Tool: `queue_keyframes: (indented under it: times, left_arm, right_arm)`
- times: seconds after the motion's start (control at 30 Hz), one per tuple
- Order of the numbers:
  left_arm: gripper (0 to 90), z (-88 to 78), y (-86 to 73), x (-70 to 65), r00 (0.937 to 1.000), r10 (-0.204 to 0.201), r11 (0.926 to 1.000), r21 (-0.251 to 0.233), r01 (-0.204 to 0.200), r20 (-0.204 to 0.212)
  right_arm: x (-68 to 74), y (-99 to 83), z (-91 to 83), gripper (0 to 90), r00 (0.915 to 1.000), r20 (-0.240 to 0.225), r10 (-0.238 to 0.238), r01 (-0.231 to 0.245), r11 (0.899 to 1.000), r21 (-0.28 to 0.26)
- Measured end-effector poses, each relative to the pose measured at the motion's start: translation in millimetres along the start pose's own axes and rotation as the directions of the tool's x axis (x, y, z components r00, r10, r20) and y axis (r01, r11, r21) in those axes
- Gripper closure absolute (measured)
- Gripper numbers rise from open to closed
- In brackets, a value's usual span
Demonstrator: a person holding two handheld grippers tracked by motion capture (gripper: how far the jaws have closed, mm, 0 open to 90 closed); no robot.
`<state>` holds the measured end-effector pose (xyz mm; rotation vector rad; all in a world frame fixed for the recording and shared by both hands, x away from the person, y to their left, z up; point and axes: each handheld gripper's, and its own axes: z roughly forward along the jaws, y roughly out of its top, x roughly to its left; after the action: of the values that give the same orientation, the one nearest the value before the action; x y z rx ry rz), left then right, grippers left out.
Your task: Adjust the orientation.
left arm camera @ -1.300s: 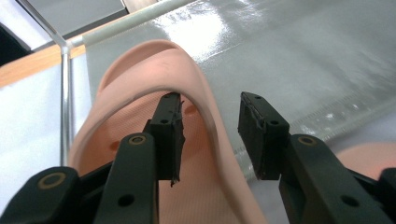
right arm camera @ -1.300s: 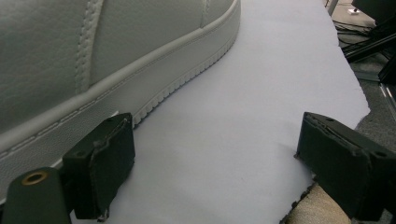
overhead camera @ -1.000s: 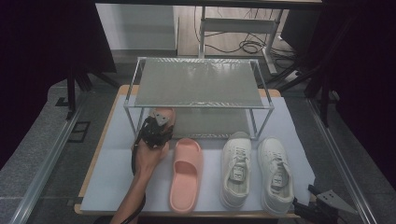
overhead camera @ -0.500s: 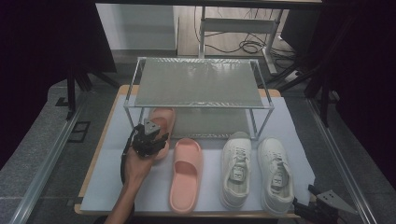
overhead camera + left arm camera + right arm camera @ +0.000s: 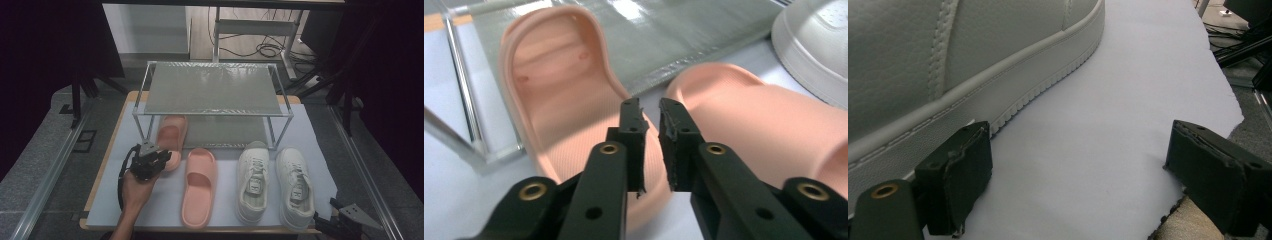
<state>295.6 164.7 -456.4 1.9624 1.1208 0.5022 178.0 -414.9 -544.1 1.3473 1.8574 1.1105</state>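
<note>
A pink slipper (image 5: 171,134) (image 5: 554,100) lies with its toe under the wire rack (image 5: 212,90). Its mate (image 5: 199,187) (image 5: 754,115) lies in front of the rack, to the right. My left gripper (image 5: 162,159) (image 5: 649,107) hovers over the first slipper's heel. Its jaws have just been closing; a thin slit is left and nothing is between them. Two white sneakers (image 5: 254,180) (image 5: 296,185) stand side by side on the right. My right gripper (image 5: 336,222) (image 5: 1078,170) rests open at the table's near right corner, beside the outer sneaker's sole (image 5: 948,60).
A pale sheet (image 5: 160,205) covers the wooden table. The rack's metal legs (image 5: 464,95) stand close to the left of the slipper under it. The sheet's ragged right edge (image 5: 1233,115) runs just past the right gripper. Cables lie on the floor behind the table.
The left gripper has drawn back from the slipper under the rack, toward the near left. The slipper stays where it was set. The right gripper has not moved.
</note>
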Motion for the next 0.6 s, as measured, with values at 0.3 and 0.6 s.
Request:
queue_keyframes:
  times: [0.3, 0.6]
  left_arm:
    - [89.4, -12.9, -28.6, 6.3, 0.9983, -0.048, 0.9987, 0.017, 0.048, 0.033]
    - [89.6, -14.5, -44.5, -1.2, 0.9992, -0.035, 0.9985, 0.043, 0.034, 0.018]
  right_arm:
    - [0.1, 0.0, 0.0, 11.6, 1.0, 0.0, 0.001, -0.001, 1.0, -0.001]
    - [0.1, -0.2, 0.0, 11.6, 1.0, 0.001, 0.0, 0.0, 1.0, -0.001]
